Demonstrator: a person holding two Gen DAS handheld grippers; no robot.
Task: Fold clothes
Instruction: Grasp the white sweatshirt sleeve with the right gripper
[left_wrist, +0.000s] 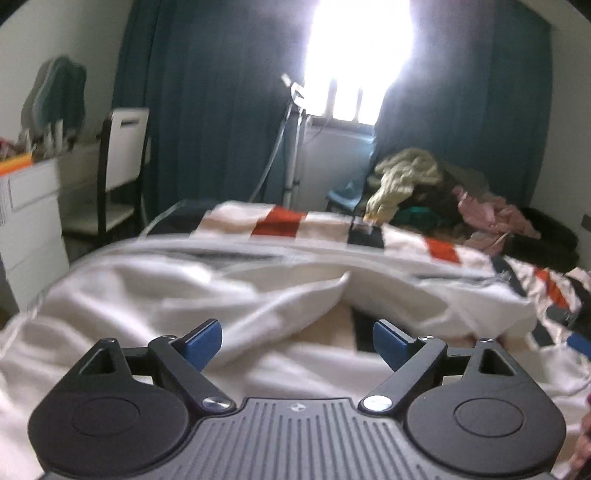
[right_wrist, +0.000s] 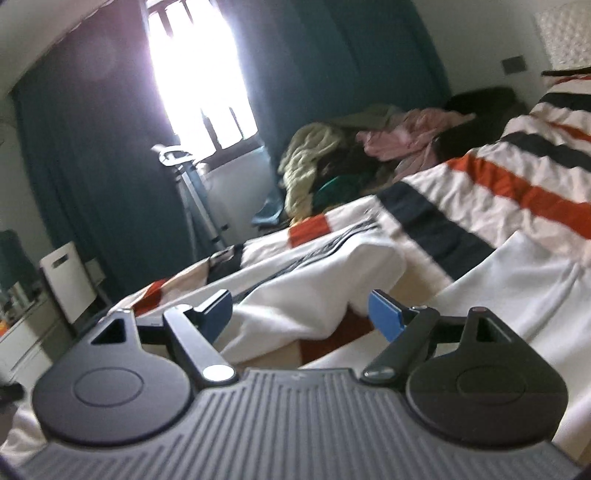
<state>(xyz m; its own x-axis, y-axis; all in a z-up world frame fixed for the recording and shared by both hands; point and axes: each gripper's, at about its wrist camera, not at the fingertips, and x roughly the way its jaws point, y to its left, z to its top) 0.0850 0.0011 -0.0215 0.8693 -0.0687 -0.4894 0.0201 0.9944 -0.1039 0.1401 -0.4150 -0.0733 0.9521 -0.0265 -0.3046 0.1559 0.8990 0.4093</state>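
A white garment (left_wrist: 155, 295) with grey stripes near one edge lies crumpled on a bed with a striped blanket (left_wrist: 280, 221) of white, orange and black. My left gripper (left_wrist: 297, 343) hovers just above the cloth, its blue pads wide apart with nothing pressed between them. In the right wrist view the same white garment (right_wrist: 314, 280) shows a folded part ahead and another part at the right. My right gripper (right_wrist: 301, 314) stands open above it, and no cloth is caught between its pads.
A heap of unfolded clothes (left_wrist: 436, 192) in olive, pink, green and black sits at the far end of the bed. A white chair (left_wrist: 122, 162) and a white drawer unit (left_wrist: 29, 221) stand at the left. Dark curtains (left_wrist: 207, 92) flank a bright window (left_wrist: 358, 55).
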